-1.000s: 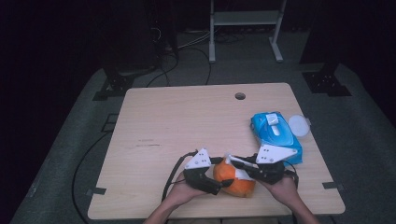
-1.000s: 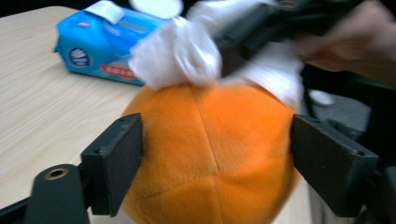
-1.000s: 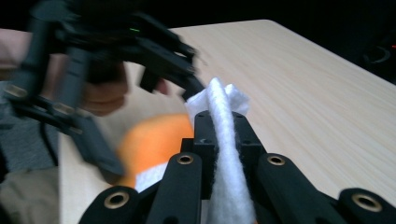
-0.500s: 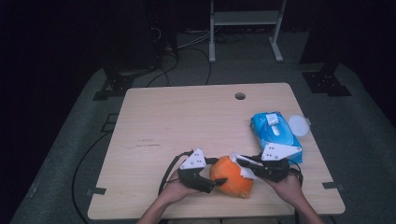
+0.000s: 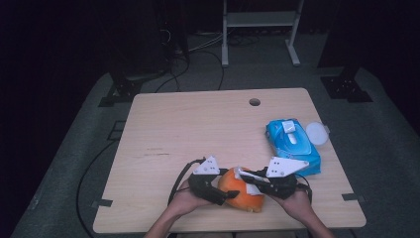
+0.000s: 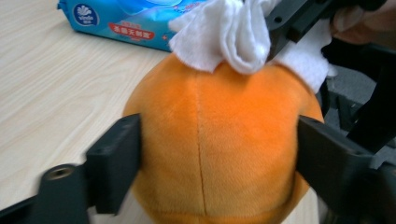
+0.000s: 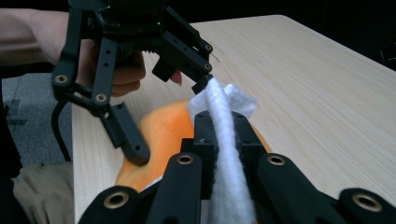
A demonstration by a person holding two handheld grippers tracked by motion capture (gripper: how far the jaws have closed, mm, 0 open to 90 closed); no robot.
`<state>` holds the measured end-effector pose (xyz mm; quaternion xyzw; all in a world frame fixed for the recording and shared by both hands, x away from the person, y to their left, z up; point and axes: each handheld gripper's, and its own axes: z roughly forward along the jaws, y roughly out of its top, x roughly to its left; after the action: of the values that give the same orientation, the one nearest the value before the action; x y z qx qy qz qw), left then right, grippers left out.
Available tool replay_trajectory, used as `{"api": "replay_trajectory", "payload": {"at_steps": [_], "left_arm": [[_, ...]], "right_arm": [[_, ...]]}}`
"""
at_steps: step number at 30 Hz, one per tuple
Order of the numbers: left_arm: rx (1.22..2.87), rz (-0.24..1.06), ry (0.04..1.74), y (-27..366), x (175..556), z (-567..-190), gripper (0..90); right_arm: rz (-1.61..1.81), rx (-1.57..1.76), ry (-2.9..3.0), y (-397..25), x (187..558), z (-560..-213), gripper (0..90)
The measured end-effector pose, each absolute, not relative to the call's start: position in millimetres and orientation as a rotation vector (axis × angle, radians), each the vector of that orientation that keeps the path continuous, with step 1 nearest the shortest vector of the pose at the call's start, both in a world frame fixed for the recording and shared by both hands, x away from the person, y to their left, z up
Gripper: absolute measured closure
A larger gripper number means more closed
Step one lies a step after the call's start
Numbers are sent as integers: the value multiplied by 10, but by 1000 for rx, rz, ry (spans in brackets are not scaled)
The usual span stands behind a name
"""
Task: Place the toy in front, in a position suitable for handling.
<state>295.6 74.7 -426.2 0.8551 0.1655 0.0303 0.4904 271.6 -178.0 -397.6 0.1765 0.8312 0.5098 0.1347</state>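
High view: left claw (image 5: 225, 194) clamps orange plush (image 5: 242, 191) near front table edge (image 5: 228, 229); right claw (image 5: 242, 174) pinches white wipe (image 5: 239, 172).

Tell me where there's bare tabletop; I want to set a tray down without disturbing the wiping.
The table's whole left half is bare, from the left tool out to the left edge, and so is the far strip up to the round hole. The near right is crowded: the orange plush, the right tool pinching a white wipe, and the blue wipes pack with a white lid beside it.
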Motion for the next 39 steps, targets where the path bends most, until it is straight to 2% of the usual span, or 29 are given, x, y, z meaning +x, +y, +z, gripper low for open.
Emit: {"api": "replay_trajectory", "payload": {"at_steps": [4,8,10,12,14,16,20,25,28,29,32,35,37,39], "left_arm": [[2087,72,436,839,2995,-4275,224],[2067,-4,509,871,3042,-4234,96],[2072,-33,507,818,3034,-4244,88],[2096,-5,493,761,3007,-4260,131],[2091,50,456,771,2984,-4233,269],[2063,95,421,783,2966,-4200,353],[2081,255,307,680,2868,-4155,396],[2104,340,205,630,2801,-4172,399],[2100,312,214,677,2828,-4207,375],[2099,290,229,685,2842,-4214,343],[2061,153,342,713,2927,-4216,169],[2063,77,434,677,2978,-4198,92],[2096,90,456,635,2972,-4212,94],[2109,159,411,639,2935,-4210,212]], "right_arm": [[1466,570,2419,-1906,2798,-4044,826],[1441,619,2426,-2020,2820,-4109,826],[1443,623,2426,-2022,2822,-4109,826],[1443,619,2434,-1999,2824,-4108,826],[1430,612,2432,-1980,2814,-4099,826],[1432,616,2412,-1986,2795,-4064,827],[1469,583,2366,-1917,2730,-3941,827],[1489,490,2381,-1713,2687,-3880,827],[1479,541,2379,-1830,2760,-3913,828],[1472,568,2379,-1881,2786,-3942,828],[1466,621,2386,-1969,2813,-4018,827],[1463,610,2391,-1923,2786,-4019,828],[1457,583,2401,-1845,2757,-4007,828],[1449,550,2408,-1761,2732,-4003,827]]}}
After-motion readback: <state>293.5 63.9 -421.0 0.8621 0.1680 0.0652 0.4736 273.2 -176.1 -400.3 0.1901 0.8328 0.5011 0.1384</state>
